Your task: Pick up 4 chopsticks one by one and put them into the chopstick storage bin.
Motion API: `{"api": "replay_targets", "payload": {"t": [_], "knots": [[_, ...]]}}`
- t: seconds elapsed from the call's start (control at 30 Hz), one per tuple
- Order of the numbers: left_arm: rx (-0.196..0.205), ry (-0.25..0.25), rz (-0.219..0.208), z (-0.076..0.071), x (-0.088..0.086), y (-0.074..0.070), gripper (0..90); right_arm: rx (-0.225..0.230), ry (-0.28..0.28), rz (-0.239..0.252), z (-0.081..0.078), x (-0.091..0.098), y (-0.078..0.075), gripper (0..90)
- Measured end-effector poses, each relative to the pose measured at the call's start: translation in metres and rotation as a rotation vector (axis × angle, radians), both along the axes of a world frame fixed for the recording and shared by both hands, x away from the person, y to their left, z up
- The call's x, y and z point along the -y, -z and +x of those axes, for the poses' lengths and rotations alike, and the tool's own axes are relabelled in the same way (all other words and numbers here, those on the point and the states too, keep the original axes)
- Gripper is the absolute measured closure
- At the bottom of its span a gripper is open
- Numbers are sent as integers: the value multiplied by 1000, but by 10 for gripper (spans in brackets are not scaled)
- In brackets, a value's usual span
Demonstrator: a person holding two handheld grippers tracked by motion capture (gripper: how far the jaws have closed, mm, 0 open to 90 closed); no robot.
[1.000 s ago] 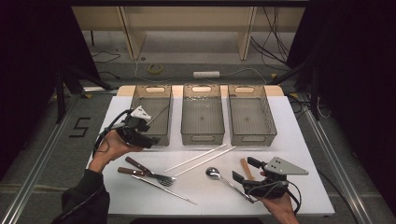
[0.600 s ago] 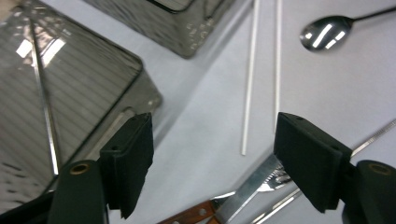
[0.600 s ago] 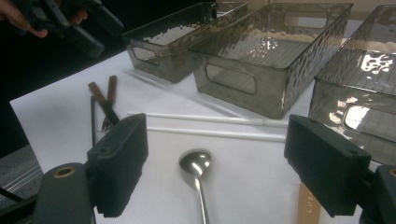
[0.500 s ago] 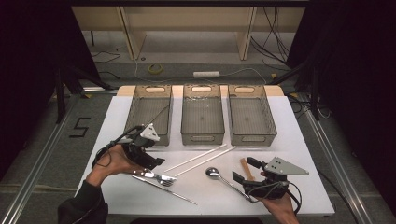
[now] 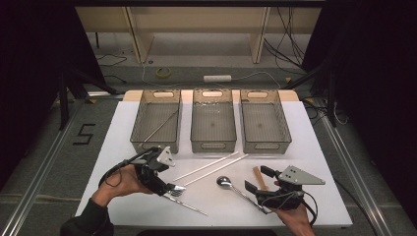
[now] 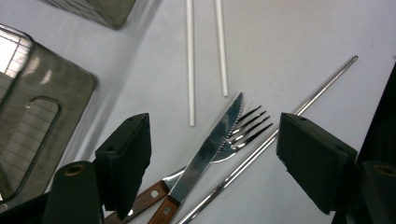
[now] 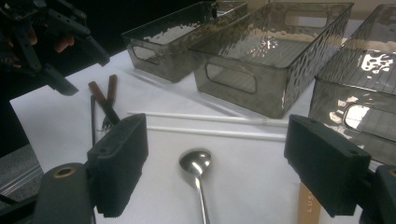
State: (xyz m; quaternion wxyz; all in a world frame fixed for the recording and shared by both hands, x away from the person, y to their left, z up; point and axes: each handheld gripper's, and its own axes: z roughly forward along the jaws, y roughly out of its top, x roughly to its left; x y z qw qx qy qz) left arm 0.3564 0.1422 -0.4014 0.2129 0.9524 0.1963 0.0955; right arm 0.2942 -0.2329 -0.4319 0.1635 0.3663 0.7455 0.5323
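Left gripper [image 6: 212, 158]: jaws spread wide, having just been opening, nothing pressed between the pads; hovering over the knife [image 6: 210, 151], fork [image 6: 243, 133] and metal straw [image 6: 275, 140], all lying together on the white table [image 5: 319, 142]. Right gripper [image 7: 215, 168]: jaws standing apart, empty, hovering over the spoon [image 7: 196, 163]. Beyond: two white straws [image 5: 211, 167] lying side by side. Farthest: three bins [image 5: 213, 142] sitting in a row.

High view overhead facing forward, tongs views close and low (both share the white straws [image 6: 190, 60])
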Motion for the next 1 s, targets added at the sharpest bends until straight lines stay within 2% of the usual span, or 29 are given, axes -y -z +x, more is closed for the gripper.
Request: {"api": "replay_targets", "payload": {"t": [0.2,0.43,0.53,0.67,0.73,1.0], "knots": [[-19,50,59,-8,4,9,273,0,-2,1,0,0,0,227],[-36,110,121,-15,6,18,330,-2,-2,0,0,0,0,227],[-54,105,114,-17,5,22,349,-1,-3,0,0,0,0,227],[-59,130,141,-21,6,25,368,1,-5,-2,0,-1,0,227],[-62,145,149,-22,6,27,406,0,-5,-2,0,-1,0,227],[-80,154,166,-19,2,41,474,-1,-8,-5,0,-2,0,227]]}}
